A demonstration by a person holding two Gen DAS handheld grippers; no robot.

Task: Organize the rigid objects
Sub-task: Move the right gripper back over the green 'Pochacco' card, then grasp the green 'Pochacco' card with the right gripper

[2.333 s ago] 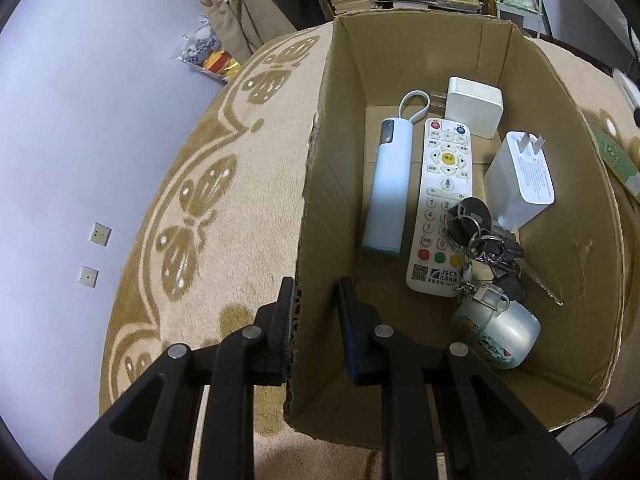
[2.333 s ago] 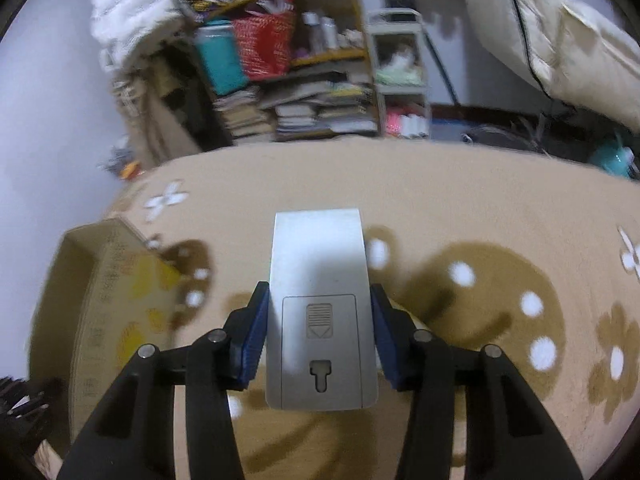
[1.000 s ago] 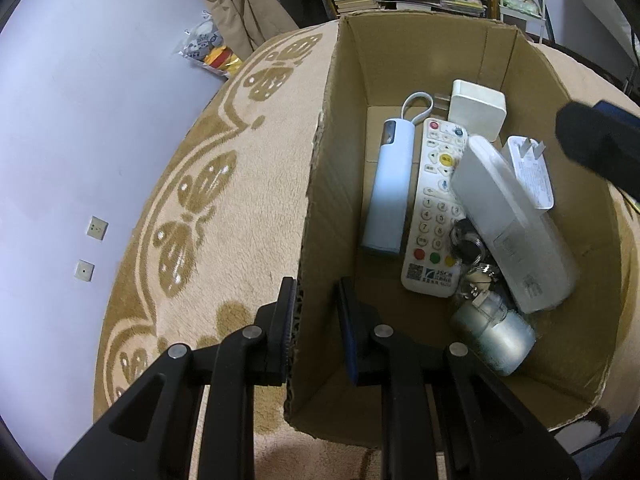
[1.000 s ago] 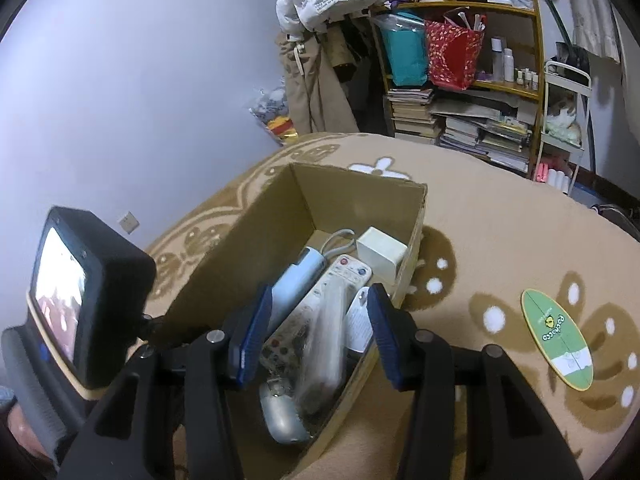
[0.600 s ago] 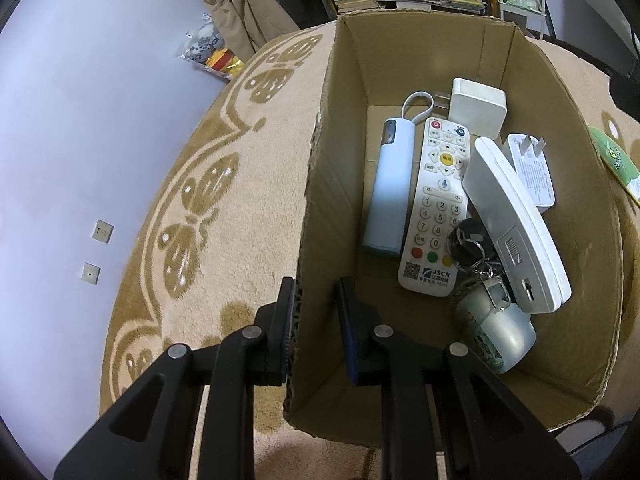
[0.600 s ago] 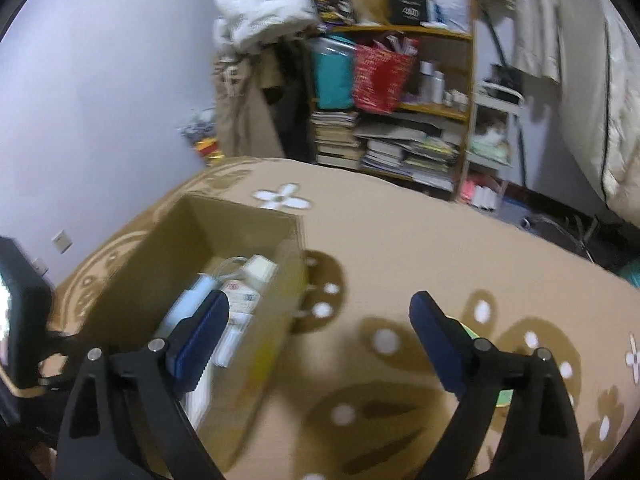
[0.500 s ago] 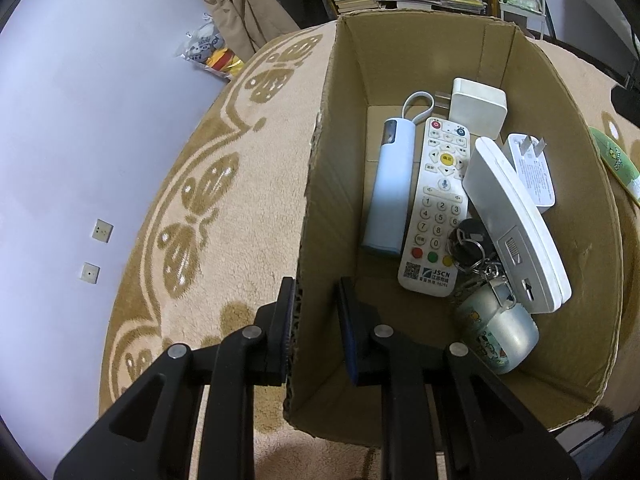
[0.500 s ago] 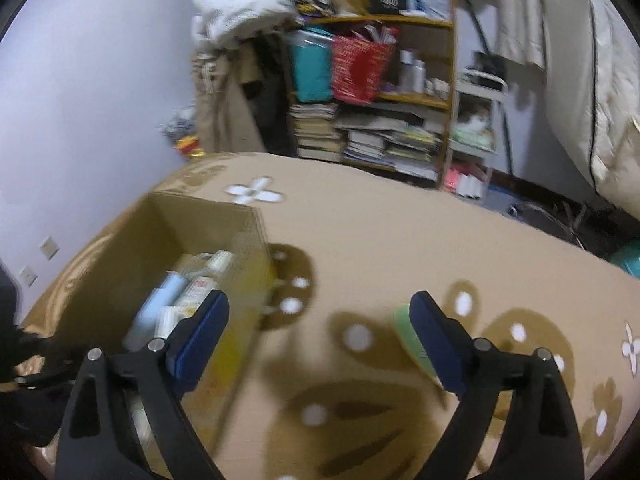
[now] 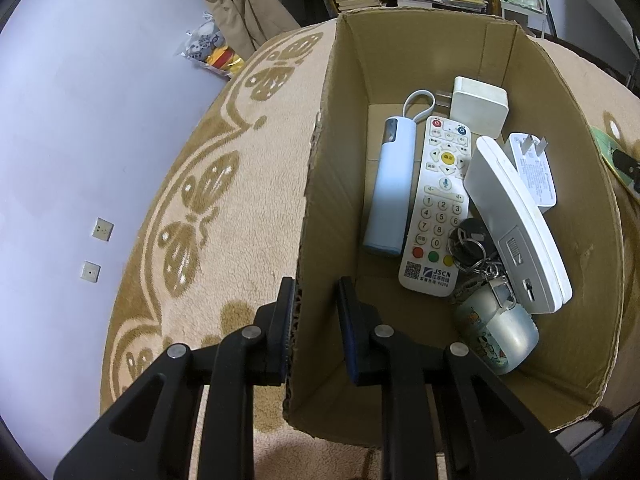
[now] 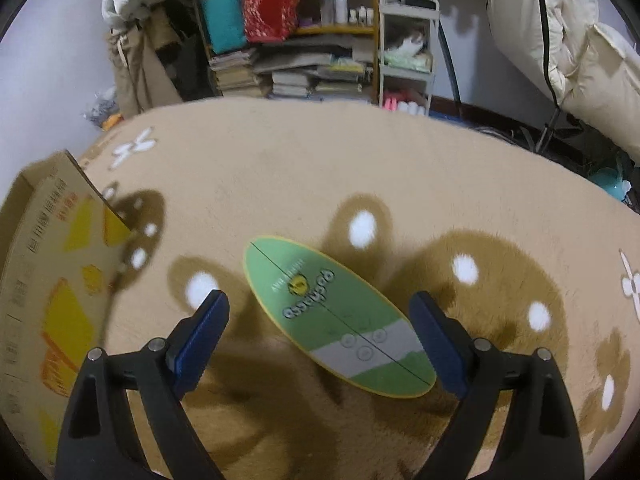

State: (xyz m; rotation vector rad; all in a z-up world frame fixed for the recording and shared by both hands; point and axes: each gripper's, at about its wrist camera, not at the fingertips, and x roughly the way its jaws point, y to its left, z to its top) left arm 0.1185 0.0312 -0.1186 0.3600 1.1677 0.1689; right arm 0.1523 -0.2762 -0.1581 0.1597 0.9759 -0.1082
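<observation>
My left gripper (image 9: 316, 312) is shut on the near wall of the open cardboard box (image 9: 320, 184). Inside lie a white button remote (image 9: 438, 204), a pale blue tube (image 9: 390, 188), a white remote face down (image 9: 516, 224), two white chargers (image 9: 478, 106), keys (image 9: 470, 240) and a small silver cup (image 9: 498, 332). My right gripper (image 10: 320, 328) is open and empty, just above a green oval board (image 10: 336, 316) lying flat on the tan carpet. The box's printed side (image 10: 52, 280) is at the left in the right wrist view.
A tan carpet with brown patterns (image 10: 320, 184) covers the floor. Shelves with books and bags (image 10: 292, 32) stand at the back. A white cart (image 10: 406, 48) and bedding (image 10: 560, 40) are at the back right. Wall sockets (image 9: 102, 229) show at the left.
My right gripper carried the white remote to the box, let it go inside, opened wide and swung right over the green board. The left gripper has kept hold of the box wall.
</observation>
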